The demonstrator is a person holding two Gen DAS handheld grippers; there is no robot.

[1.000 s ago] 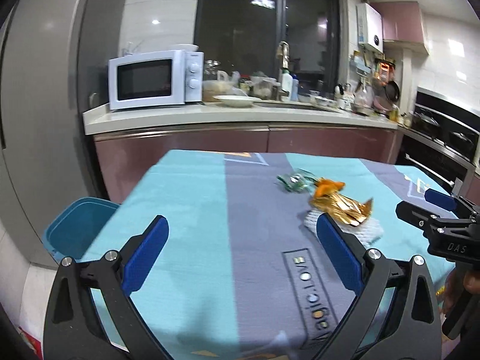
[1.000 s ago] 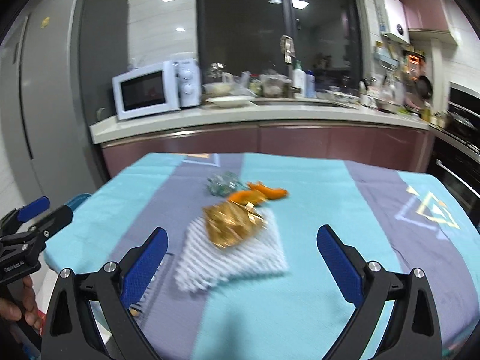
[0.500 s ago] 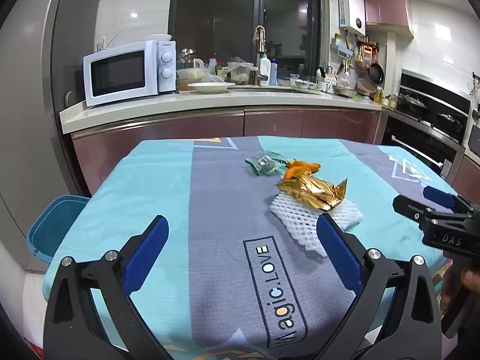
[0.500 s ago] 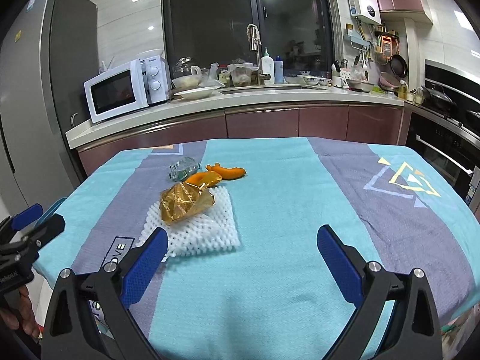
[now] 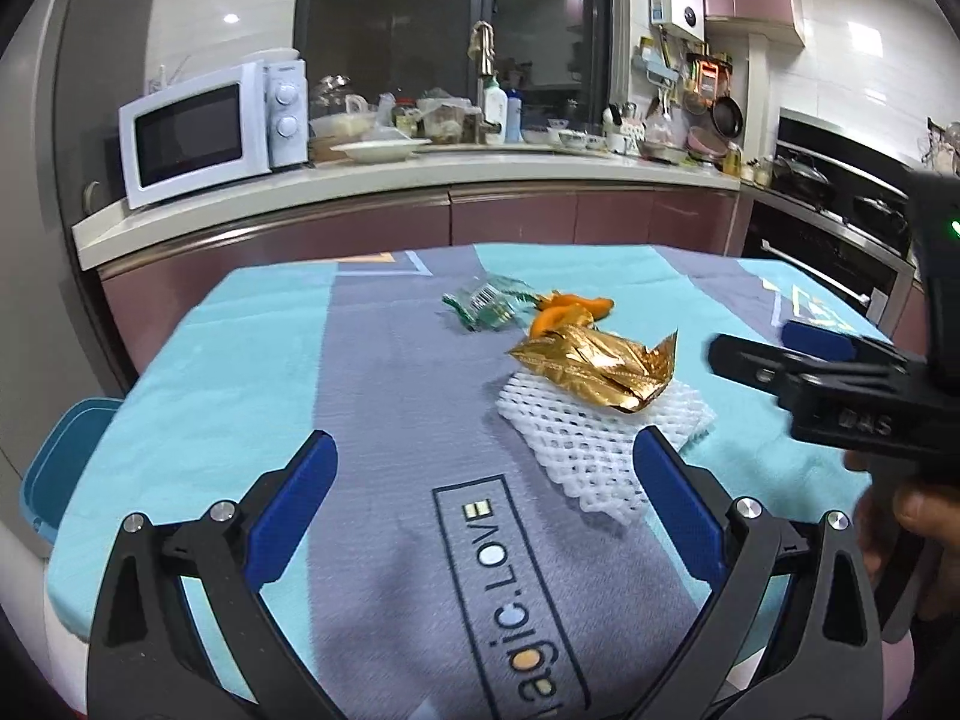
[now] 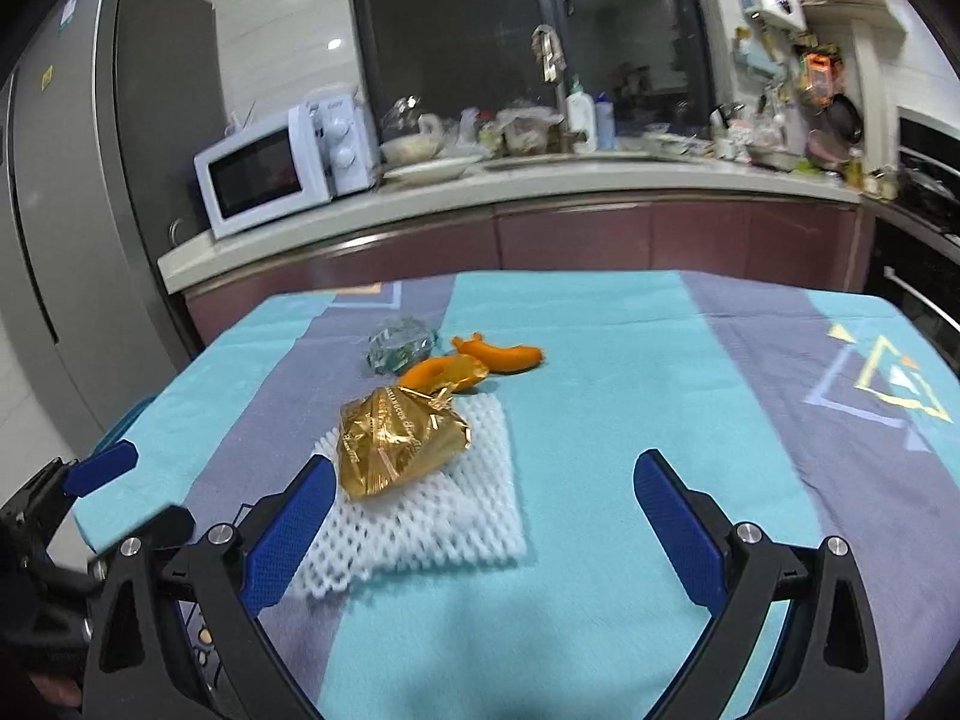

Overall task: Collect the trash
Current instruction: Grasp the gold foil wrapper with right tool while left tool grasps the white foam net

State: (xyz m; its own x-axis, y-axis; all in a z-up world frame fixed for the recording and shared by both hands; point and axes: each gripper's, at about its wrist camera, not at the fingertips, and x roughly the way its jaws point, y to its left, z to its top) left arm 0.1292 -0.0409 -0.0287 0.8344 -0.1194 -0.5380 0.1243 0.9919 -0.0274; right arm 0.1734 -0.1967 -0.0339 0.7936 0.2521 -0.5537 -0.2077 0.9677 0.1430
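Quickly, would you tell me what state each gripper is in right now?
Left gripper: open, holding nothing, above the tablecloth.
Right gripper: open, holding nothing, near the white foam net.

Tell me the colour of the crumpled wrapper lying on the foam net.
Shiny gold wrapper; clearest in the right wrist view.

You see a glossy, crinkled gold foil wrapper [image 6: 399, 444] lying on white foam netting [image 6: 432, 516], itself on the matt woven tablecloth [image 6: 630, 408].
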